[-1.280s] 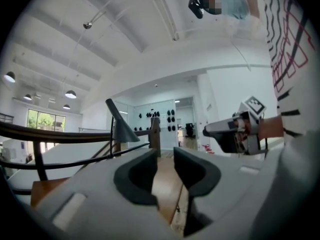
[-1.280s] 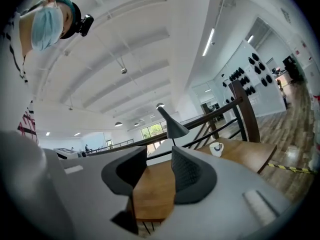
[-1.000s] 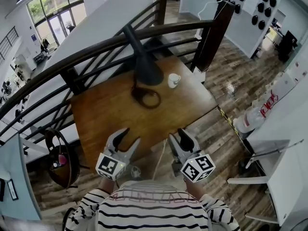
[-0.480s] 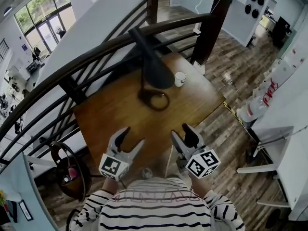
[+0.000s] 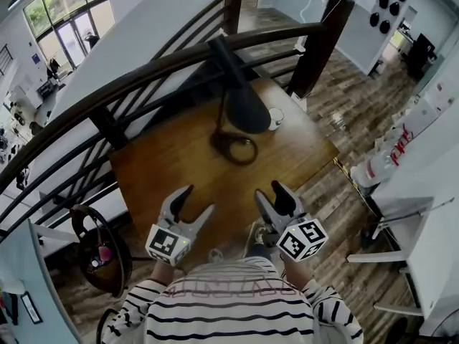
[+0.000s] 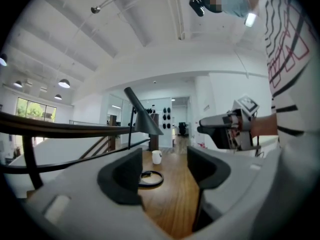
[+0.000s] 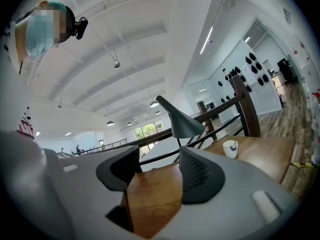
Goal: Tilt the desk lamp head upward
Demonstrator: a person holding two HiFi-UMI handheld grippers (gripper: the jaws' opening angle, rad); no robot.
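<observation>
The desk lamp stands at the far side of the wooden table (image 5: pixel 165 170). Its dark cone head (image 5: pixel 242 99) slopes downward over a black ring base (image 5: pixel 234 148). My left gripper (image 5: pixel 195 201) and right gripper (image 5: pixel 271 194) hover side by side over the table's near edge, well short of the lamp. Both are open with nothing between them, and their jaws have just been opening. In the left gripper view the lamp head (image 6: pixel 146 123) and ring base (image 6: pixel 149 178) show beyond the open left gripper (image 6: pixel 162 173). The right gripper view shows the lamp head (image 7: pixel 180 119) past the open right gripper (image 7: pixel 156 176).
A white cup (image 5: pixel 275 118) sits on the table right of the lamp. A dark curved railing (image 5: pixel 107 95) and a post (image 5: pixel 319 45) run behind the table. A dark round chair (image 5: pixel 97 246) stands on the floor at left, and white furniture (image 5: pixel 419 192) at right.
Both grippers have moved forward over the table's near edge, closer to the lamp. Their jaws stand wider apart than a second ago.
</observation>
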